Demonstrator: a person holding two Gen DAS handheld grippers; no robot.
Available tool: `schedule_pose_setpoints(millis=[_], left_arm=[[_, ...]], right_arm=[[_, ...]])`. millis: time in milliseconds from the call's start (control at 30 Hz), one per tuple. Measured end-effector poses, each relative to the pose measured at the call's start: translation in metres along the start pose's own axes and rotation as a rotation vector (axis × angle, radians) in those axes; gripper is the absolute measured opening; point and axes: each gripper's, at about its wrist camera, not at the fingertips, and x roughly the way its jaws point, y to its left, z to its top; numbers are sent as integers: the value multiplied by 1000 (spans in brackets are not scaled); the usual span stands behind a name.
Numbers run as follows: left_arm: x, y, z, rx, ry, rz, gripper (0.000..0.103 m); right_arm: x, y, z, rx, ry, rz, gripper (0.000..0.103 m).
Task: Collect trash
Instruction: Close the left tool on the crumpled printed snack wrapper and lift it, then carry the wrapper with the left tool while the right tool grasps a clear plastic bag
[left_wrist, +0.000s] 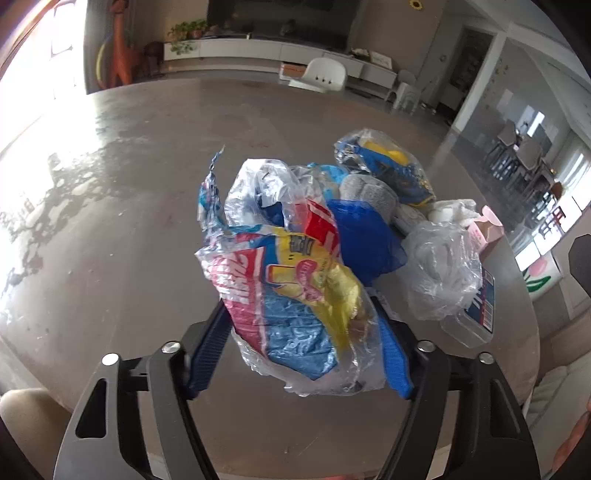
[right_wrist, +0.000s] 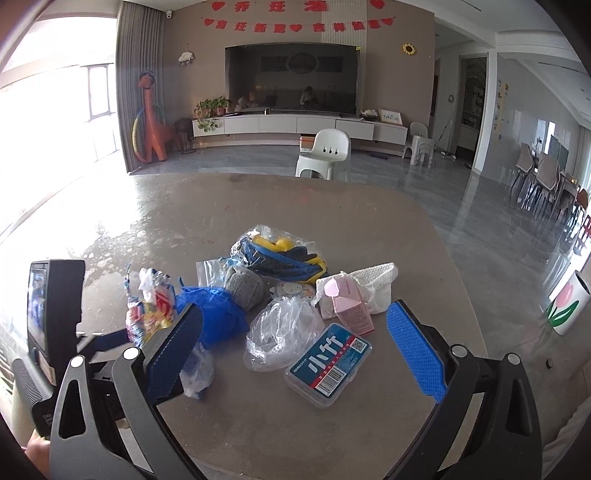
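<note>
Left gripper (left_wrist: 301, 325): fingers clamped on snack wrapper (left_wrist: 291, 284) | right gripper (right_wrist: 295, 343): fingers apart, empty | remaining on worktop (right_wrist: 258, 206): heap beside clear box (right_wrist: 328, 363) | progress: early

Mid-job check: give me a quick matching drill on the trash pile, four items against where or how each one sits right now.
Items:
1. colourful snack wrapper
2. clear plastic box with blue label
3. pink carton
4. right gripper

States:
A. lying flat on the table, nearest the right gripper
B. open, holding nothing
C. clamped in the left gripper
D. leaning against white cloth

Pairs: 1-C, 2-A, 3-D, 4-B
</note>
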Motion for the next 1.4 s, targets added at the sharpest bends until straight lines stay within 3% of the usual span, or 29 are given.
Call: schedule_pose_setpoints(millis=[100, 200, 433, 600, 667, 733, 800, 933, 1033, 1167, 1400], left_arm=[[-3, -17, -3, 87, -30, 38, 43], [-16, -14, -5, 62, -66, 31, 32], [-61, 4, 5, 75, -189, 107, 31], [-76, 10, 10, 94, -226, 143, 31], [-80, 12, 12, 95, -233, 138, 31], [-82, 14, 13, 93, -238, 126, 31], [-86, 16, 12, 89, -242, 119, 31], [-92, 15, 12, 96, -260, 121, 32], [-98, 14, 9, 101, -269, 124, 32], [-112, 8, 9, 111, -293, 125, 32], [-135, -18, 10, 150, -326, 84, 32]], right_arm=[[3, 0, -3, 6, 6, 30, 99], [9, 4, -6, -15, 13, 18, 99], [39, 11, -13, -33, 28, 48, 99], [71, 18, -17, -51, 62, 83, 99], [86, 18, -18, -45, 94, 87, 90], [99, 15, -19, -29, 137, 88, 57], [111, 12, -22, -13, 190, 103, 51], [112, 5, -23, 5, 216, 123, 19], [93, 2, -17, 14, 160, 153, 12], [40, 3, -1, 10, 35, 173, 11], [-39, -20, 7, 9, -82, 127, 12]])
